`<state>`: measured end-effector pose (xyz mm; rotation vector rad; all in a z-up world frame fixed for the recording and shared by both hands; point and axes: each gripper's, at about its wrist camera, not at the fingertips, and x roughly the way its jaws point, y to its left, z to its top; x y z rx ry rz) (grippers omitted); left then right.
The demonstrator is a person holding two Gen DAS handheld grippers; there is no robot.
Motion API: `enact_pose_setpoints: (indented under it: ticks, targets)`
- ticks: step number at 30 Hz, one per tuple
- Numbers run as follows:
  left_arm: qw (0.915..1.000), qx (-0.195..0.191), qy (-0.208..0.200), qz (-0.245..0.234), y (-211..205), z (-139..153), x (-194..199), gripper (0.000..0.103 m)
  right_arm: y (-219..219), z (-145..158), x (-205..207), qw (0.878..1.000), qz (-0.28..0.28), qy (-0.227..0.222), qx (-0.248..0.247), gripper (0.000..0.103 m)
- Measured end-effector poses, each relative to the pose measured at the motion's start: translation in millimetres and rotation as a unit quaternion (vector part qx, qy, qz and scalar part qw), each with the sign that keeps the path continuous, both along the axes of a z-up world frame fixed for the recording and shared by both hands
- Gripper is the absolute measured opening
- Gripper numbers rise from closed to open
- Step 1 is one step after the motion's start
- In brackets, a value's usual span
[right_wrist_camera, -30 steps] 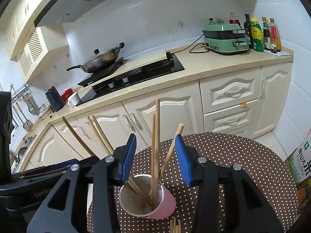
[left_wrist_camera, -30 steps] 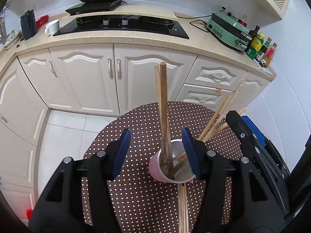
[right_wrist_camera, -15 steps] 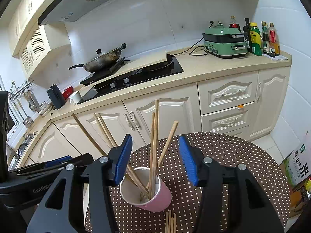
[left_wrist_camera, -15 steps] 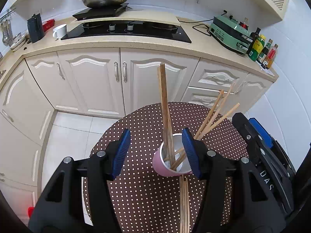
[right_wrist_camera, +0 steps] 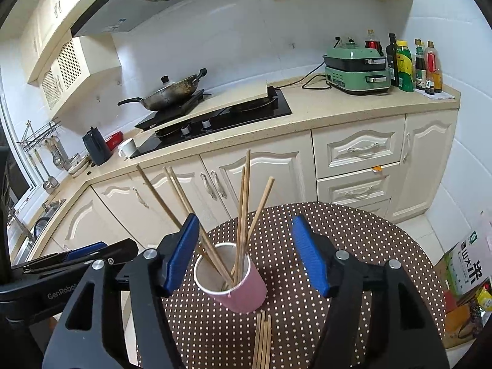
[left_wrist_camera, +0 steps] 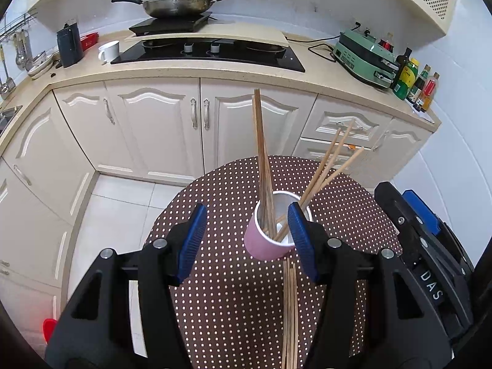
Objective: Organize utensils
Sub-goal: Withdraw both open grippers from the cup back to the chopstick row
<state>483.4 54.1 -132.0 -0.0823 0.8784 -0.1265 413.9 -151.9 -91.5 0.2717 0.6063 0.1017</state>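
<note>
On the round polka-dot table [left_wrist_camera: 221,313] stands the pink cup [left_wrist_camera: 264,246], upright near the table's middle, with chopsticks [left_wrist_camera: 263,160] fanning out of it and a loose bundle of chopsticks [left_wrist_camera: 290,313] lying flat just beside its base on the near side.

The biggest risk, as I judge it, is the cup itself: it looks light, and the tall sticks leaning over its rim make it top-heavy, so a knock from either gripper could tip it and spill everything. The left gripper [left_wrist_camera: 246,236] is moderately wide and empty, its right pad very close to the cup's rim in this view; a sideways drift there could push the cup over. The right gripper [right_wrist_camera: 246,252] is wide and empty, the cup and upright sticks showing between its pads without touching them. A smaller risk is the flat bundle: the sticks lie tight together, so a pinch may lift several or roll some toward the table edge.

Against the earlier frames, the right gripper's jaws have just been opening, with nothing gripped between them. Both cameras sit farther back, so the cup looks smaller and more of the table shows. The left gripper's opening is unchanged.
</note>
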Motion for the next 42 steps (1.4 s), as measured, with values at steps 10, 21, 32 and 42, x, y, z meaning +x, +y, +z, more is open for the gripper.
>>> enact_pose_setpoints:
  ticks: [10,21,32,42]
  targets:
    - [0.9999,0.012,0.009,0.007,-1,-6,-25,0.055,-5,-8,-19,1.0,0.005,0.023,-0.008,0.064]
    - [0.999,0.015,0.041,0.014,0,-32,-41,0.055,-9,-39,-32,0.997,0.011,0.075,-0.021,0.068]
    - [0.9945,0.022,0.1,0.024,4,-75,-52,0.06,-10,-81,-38,0.989,0.024,0.143,-0.037,0.079]
    - [0.9876,0.021,0.154,0.021,11,-115,-60,0.068,-11,-129,-40,0.972,0.023,0.228,-0.05,0.089]
